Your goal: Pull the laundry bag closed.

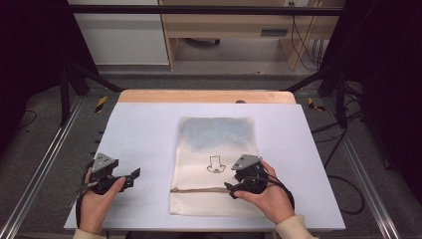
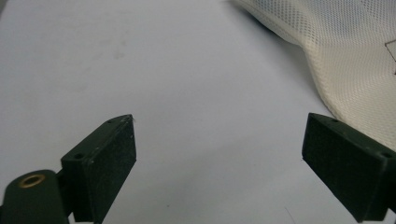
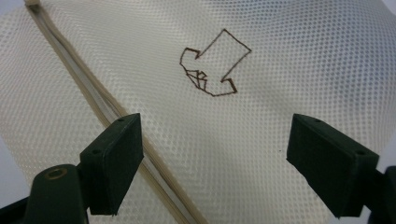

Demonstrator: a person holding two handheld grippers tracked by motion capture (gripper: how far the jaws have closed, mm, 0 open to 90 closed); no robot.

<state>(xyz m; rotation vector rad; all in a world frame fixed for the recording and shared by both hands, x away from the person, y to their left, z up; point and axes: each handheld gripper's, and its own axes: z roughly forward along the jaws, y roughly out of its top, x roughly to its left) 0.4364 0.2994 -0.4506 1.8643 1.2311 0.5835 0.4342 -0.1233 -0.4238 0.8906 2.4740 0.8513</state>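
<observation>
Both of my hands come in at the near edge of the desk (image 1: 144, 124). Over the cream mesh bag (image 1: 199, 199) my right claw (image 3: 212, 163) hangs spread wide and released, grasping nothing, its jaws either side of the zipper (image 3: 93, 105) and the drawn outline (image 3: 212, 65). Left claw (image 2: 217, 161) gapes over bare desk just beside the bag's edge, also released.

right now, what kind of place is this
Probably a lab or workshop bench set up for recording handling work: a white-topped table inside a dark metal frame, loose cables on the floor, and a mesh bag laid out.
</observation>
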